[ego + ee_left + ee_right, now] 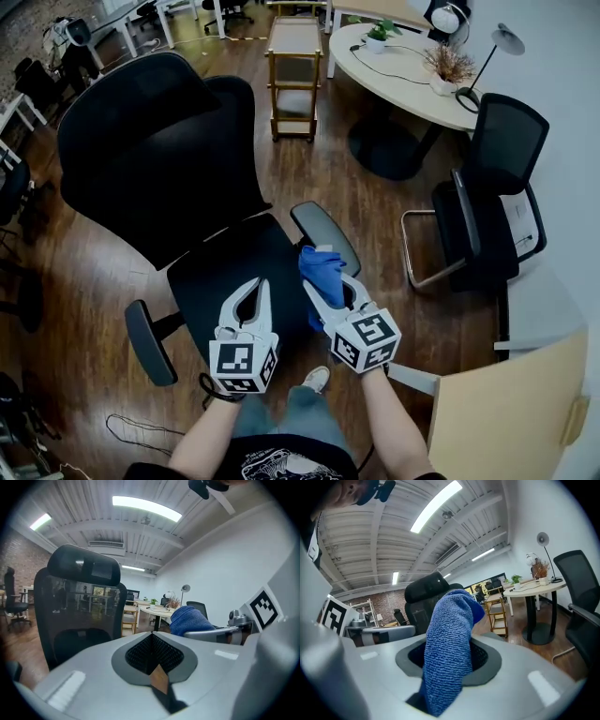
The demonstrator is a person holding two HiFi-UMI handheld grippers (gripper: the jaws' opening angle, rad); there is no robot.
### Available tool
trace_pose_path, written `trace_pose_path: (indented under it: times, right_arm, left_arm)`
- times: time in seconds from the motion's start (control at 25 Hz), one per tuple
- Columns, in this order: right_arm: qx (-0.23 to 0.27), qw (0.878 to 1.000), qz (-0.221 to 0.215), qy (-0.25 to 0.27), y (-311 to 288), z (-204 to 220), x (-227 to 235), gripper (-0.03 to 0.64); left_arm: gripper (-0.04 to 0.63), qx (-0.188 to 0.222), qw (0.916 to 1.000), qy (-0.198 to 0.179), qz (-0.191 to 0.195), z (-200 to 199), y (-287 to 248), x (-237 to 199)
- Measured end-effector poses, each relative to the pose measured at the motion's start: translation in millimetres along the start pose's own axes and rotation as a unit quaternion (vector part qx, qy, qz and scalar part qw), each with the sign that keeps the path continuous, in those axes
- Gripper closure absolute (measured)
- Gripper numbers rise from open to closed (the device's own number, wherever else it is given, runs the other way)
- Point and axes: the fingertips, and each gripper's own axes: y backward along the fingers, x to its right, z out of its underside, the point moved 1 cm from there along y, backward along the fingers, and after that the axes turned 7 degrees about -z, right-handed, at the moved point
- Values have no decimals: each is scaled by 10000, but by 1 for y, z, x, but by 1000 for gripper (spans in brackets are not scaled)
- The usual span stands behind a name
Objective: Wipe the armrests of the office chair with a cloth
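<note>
My left tongs (pixel 255 289) are pressed shut on nothing above the seat of the black mesh-backed office chair (pixel 150 150). Just beside them, my right tongs (pixel 330 286) are clamped on a blue terry cloth (pixel 320 266) that stands up out of their tips. The cloth is at the near end of the chair's dark padded armrest (pixel 326 232) on my right, touching or not I cannot tell, and beyond the chair stands a round white bench (pixel 412 80).

Left claw (pixel 259 284) closed, empty — right claw (pixel 325 279) clamped on cloth (pixel 319 264) — both side by side.
</note>
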Motion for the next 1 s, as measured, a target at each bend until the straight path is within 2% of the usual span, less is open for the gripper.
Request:
trace_pose_path:
  times: [0.16,0.36,0.6,0.8,1.0]
  right_arm:
    - [-139,9998,-92,90,-11,-7,31,476]
    - [-566,9978,7,353,-44,-14,70,476]
    - [-1113,9923,146,516,-108,-19,103,476]
    - [-1801,9804,318,729,-161,-10,128,476]
    - [-2485,9648,310,806,-200,6,144,476]
  left_arm:
    - [592,-39,9999,94,-123,1,-18,16]
    - [592,53,9998,-134,-110,1,-50,29]
    - [592,-22,9995,301,-33,-2,-101,13]
    - [592,-107,9991,309,271,-4,-129,-12]
    - [592,-197,9981,292,497,-3,-142,-40]
